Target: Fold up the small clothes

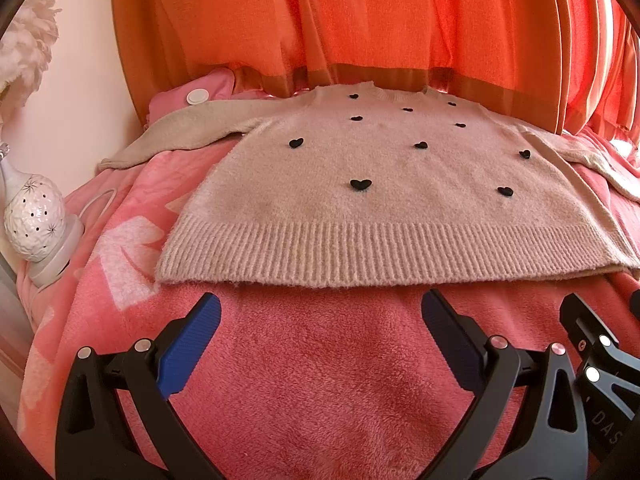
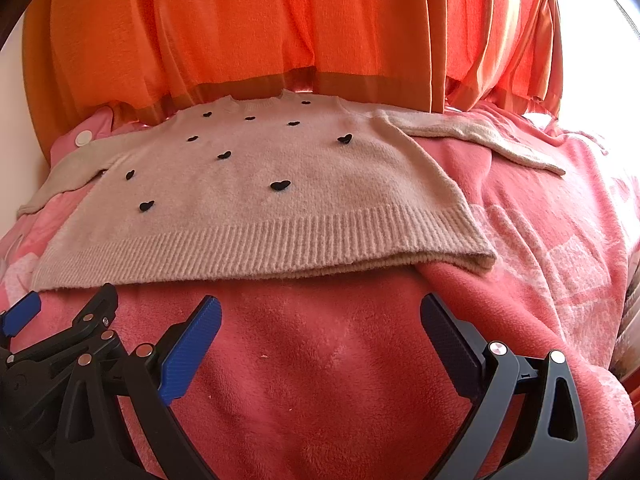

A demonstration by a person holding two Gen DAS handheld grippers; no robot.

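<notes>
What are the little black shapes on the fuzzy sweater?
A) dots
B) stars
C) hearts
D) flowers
C: small black hearts are scattered over the front of the beige sweater, which lies flat on the pink blanket.

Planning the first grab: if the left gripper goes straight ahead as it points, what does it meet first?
Probably the ribbed hem of the beige knitted sweater with black hearts; only pink fleece blanket lies before the open left gripper.
</notes>
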